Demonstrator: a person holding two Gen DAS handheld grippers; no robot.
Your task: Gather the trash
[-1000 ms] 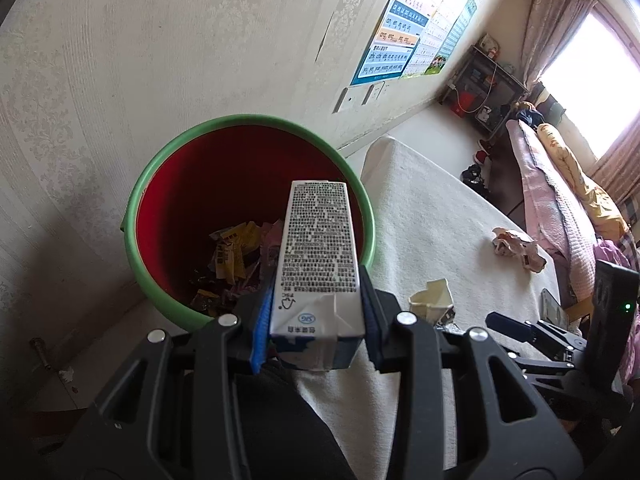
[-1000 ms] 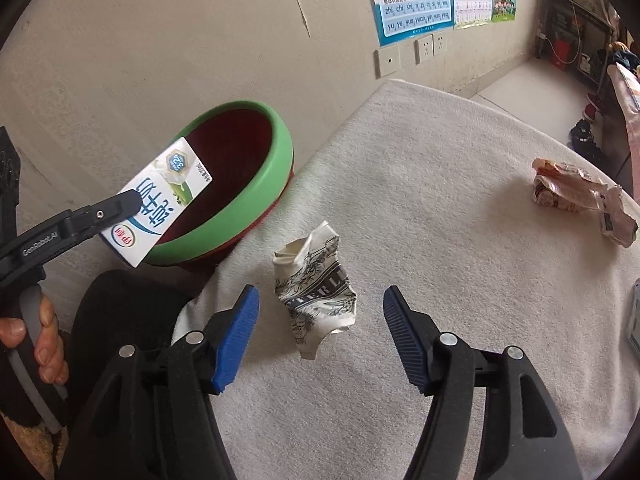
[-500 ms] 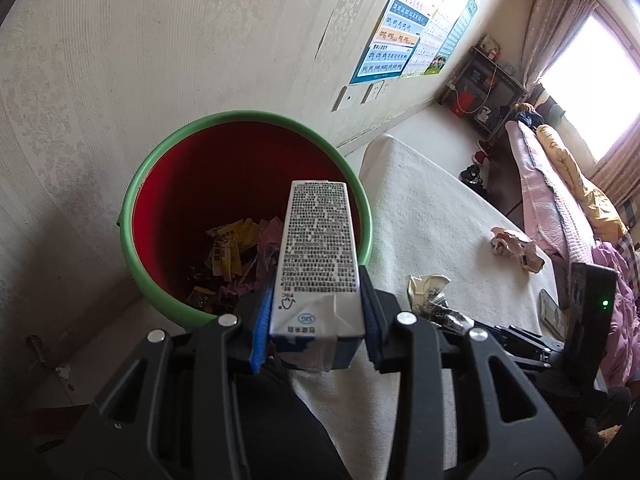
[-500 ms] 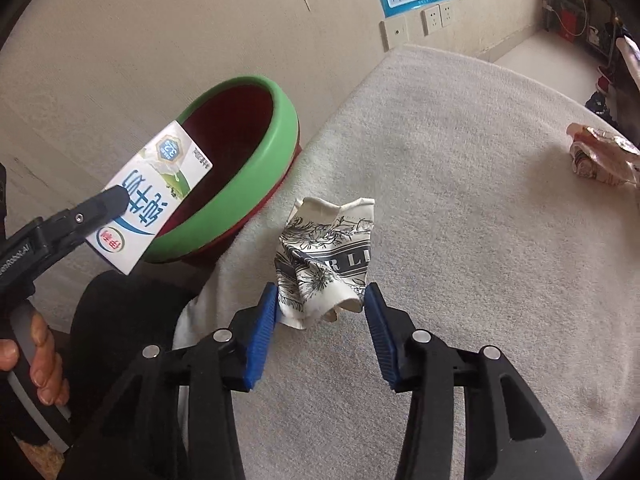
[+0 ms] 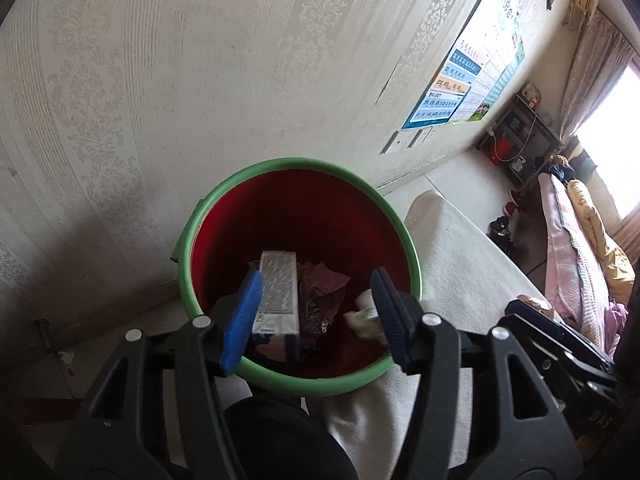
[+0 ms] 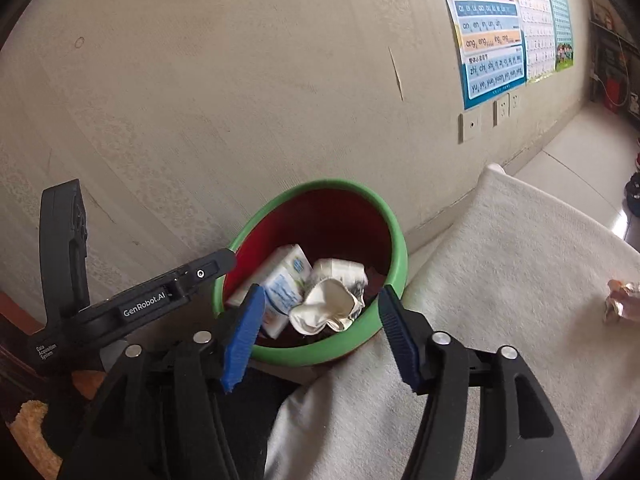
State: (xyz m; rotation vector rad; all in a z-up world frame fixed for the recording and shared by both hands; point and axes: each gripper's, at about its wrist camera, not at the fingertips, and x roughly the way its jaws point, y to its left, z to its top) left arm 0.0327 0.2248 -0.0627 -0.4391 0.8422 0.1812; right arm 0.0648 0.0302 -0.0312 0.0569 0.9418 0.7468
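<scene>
Left gripper [image 5: 316, 316], right gripper [image 6: 320, 328]: jaws have just been opening, both part-open, empty, above red green-rimmed plastic bin [image 6: 394, 240]. Remaining item: crumpled pinkish wrapper [image 6: 622, 306] on white cloth-covered surface [image 6: 520, 280], at 3 o'clock of right jaws; right hand nearer.

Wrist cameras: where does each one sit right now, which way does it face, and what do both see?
Left wrist: on the left gripper, looking down into the bin by the wall; its own blue-padded fingers stand open.
Right wrist: on the right gripper, looking down past the white-covered table into the bin; its open fingers and the left gripper show.
Shared: the bin, the milk carton and crumpled cup in it.
</scene>
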